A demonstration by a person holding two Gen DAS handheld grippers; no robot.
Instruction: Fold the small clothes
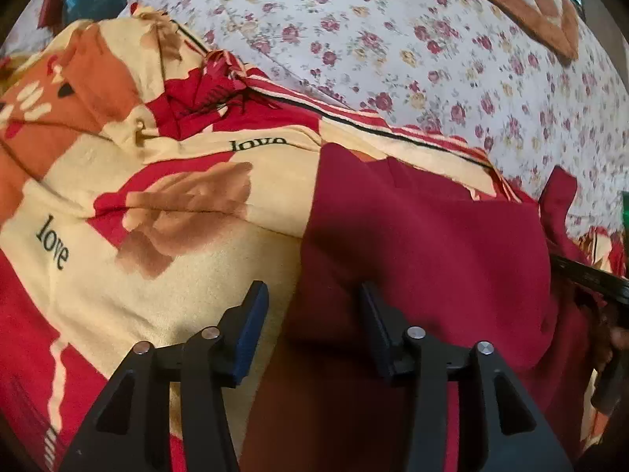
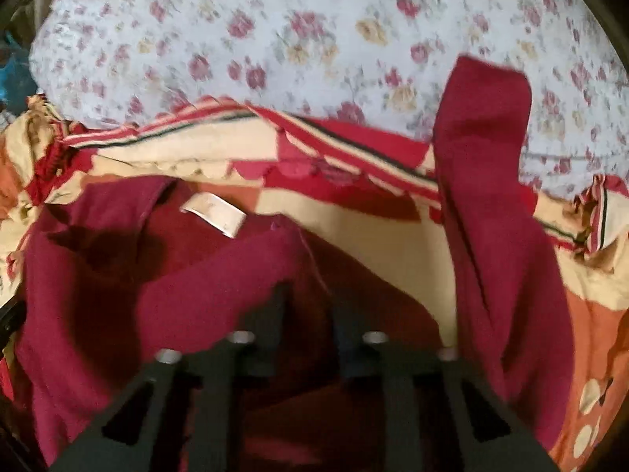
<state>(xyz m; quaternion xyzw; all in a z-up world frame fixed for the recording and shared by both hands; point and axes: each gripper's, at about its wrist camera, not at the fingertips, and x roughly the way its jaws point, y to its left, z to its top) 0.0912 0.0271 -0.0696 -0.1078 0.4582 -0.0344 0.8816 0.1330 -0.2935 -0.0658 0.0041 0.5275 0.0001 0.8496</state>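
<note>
One small maroon shirt (image 2: 118,259) lies rumpled on the patterned blanket (image 1: 188,287) — soft, light and floppy, best pinched at a hem or sleeve (image 2: 483,165) — with the left gripper (image 1: 314,314) spread open at its edge, and the right gripper (image 2: 310,306) nearly closed, seemingly on its fabric.

the right wrist view is motion-blurred: the right gripper (image 2: 308,295) is smeared, the white label (image 2: 214,214) unreadable, and the maroon garment (image 2: 157,287) runs past the bottom edge.
</note>
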